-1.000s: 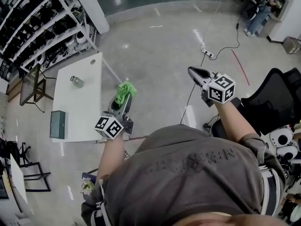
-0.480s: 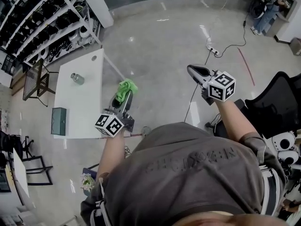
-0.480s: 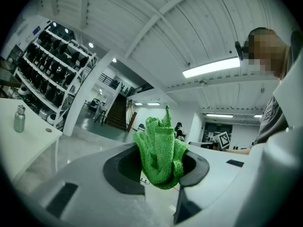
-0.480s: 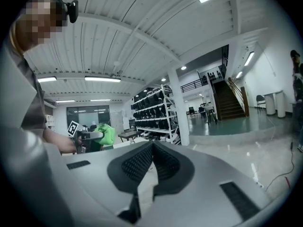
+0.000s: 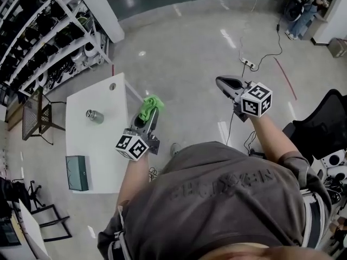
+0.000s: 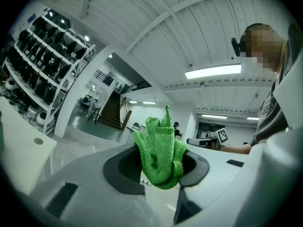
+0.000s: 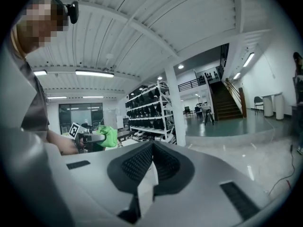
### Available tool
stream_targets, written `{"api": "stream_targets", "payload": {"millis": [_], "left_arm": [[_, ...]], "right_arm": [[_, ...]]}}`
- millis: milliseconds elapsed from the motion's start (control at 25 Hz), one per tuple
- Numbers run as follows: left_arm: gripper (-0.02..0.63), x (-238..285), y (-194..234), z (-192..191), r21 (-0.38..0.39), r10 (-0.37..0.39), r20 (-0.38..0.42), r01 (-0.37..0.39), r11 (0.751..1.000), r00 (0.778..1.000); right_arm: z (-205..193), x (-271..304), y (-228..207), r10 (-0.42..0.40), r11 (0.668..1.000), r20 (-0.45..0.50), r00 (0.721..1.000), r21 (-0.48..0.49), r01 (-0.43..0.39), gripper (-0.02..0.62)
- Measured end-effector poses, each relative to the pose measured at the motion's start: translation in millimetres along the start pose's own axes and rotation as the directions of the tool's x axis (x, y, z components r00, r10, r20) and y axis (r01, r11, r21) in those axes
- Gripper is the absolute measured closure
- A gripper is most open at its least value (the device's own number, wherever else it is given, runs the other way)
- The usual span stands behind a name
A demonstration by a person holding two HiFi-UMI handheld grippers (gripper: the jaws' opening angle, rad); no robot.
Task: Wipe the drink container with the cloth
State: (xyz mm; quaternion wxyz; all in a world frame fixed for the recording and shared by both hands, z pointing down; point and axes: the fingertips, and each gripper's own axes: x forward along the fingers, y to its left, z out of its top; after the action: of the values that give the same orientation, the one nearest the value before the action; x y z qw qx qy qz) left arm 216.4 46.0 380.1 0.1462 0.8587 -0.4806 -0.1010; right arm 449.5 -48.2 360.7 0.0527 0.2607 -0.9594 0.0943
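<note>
Closer now to the worktop [image 5: 97, 156], left claw [image 5: 148, 112] pinches the limp cloth [image 5: 150, 102]; right claw [image 5: 221, 81] is closed, empty. Drink container [image 5: 94, 116], left of the cloth-bearing claw, seems light and slippery: grasp its sides.

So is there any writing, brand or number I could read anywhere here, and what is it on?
Grey T-shirt: raised lettering across it, too faint to read.
Black-and-white marker cubes: square patterns only, no words.
Small silver drink container and dark green box: too small to tell.
</note>
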Motion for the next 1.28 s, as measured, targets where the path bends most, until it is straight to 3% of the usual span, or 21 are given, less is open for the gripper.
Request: {"api": "stream_targets", "payload": {"millis": [320, 560, 880, 1280], "left_arm": [[0.477, 36.2, 131.7, 63.9, 0.013, -0.095, -0.060, 0.096, 0.995, 0.994], [0.477, 55.2, 198.4, 83.3, -0.007, -0.112, -0.066, 0.112, 0.994, 0.991], [0.477, 90.9, 244.8, 86.1, -0.033, -0.073, -0.086, 0.071, 0.997, 0.994], [0.477, 182.8, 265.5, 85.8, 0.000, 0.092, -0.024, -0.092, 0.996, 0.996]], "right_arm": [[41.4, 140.9, -13.5, -0.065, 0.998, 0.006, 0.998, 0.002, 0.065, 0.603], [48.7, 201.2, -36.1, -0.101, 0.995, -0.013, 0.995, 0.020, 0.101, 0.603], [52.8, 240.1, -80.9, -0.093, 0.995, -0.037, 0.995, 0.038, 0.094, 0.603], [57.3, 266.1, -188.5, 0.048, 0.999, -0.050, 0.998, 0.013, -0.048, 0.603]]}}
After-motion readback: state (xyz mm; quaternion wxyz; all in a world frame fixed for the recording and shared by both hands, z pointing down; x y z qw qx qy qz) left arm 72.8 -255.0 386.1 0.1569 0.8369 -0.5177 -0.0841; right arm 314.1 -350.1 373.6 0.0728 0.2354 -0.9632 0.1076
